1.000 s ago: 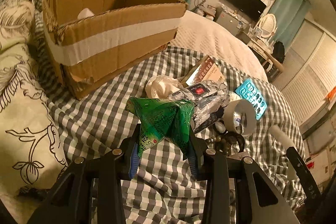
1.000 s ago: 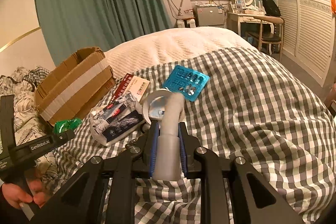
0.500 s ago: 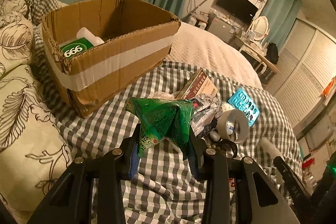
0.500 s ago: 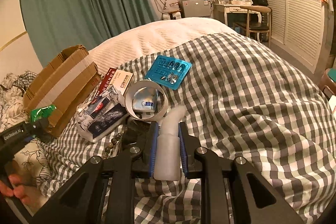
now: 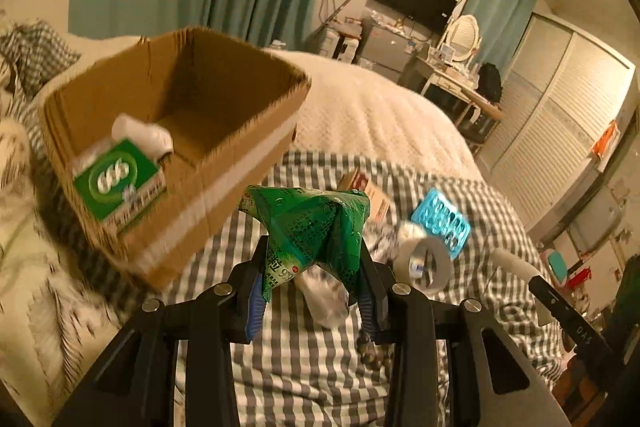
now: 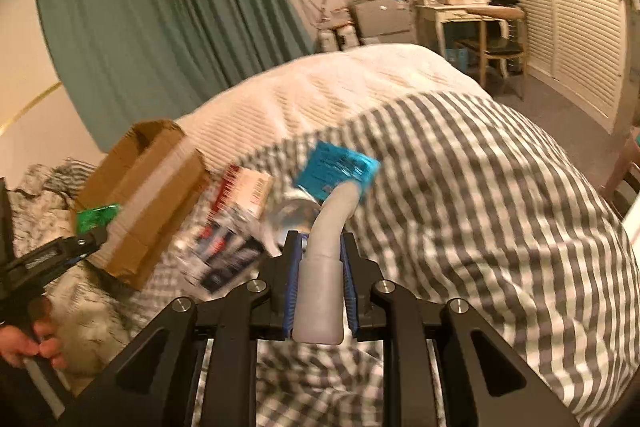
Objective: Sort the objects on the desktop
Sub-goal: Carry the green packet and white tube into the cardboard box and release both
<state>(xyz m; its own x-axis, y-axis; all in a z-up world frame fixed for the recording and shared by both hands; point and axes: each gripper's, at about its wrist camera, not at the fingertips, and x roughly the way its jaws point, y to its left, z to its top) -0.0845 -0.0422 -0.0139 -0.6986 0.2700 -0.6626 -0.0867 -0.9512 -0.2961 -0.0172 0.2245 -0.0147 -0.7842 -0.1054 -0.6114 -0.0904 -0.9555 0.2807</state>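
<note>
left wrist: close, angled down at cardboard box (image 5: 176, 147) | right wrist: likewise | shared: box, checked bedspread (image 6: 500, 227)

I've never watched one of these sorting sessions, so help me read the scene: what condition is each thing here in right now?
Left gripper: fingers shut on the green packet.
Green packet: crumpled, held above the bed.
Right gripper: fingers shut on the white bottle.
White bottle: held, bent spout pointing away.
Cardboard box: open, partly filled.
Green box: inside the cardboard box.
Tape roll: on the checked blanket.
Blue blister pack: lying on the blanket.
</note>
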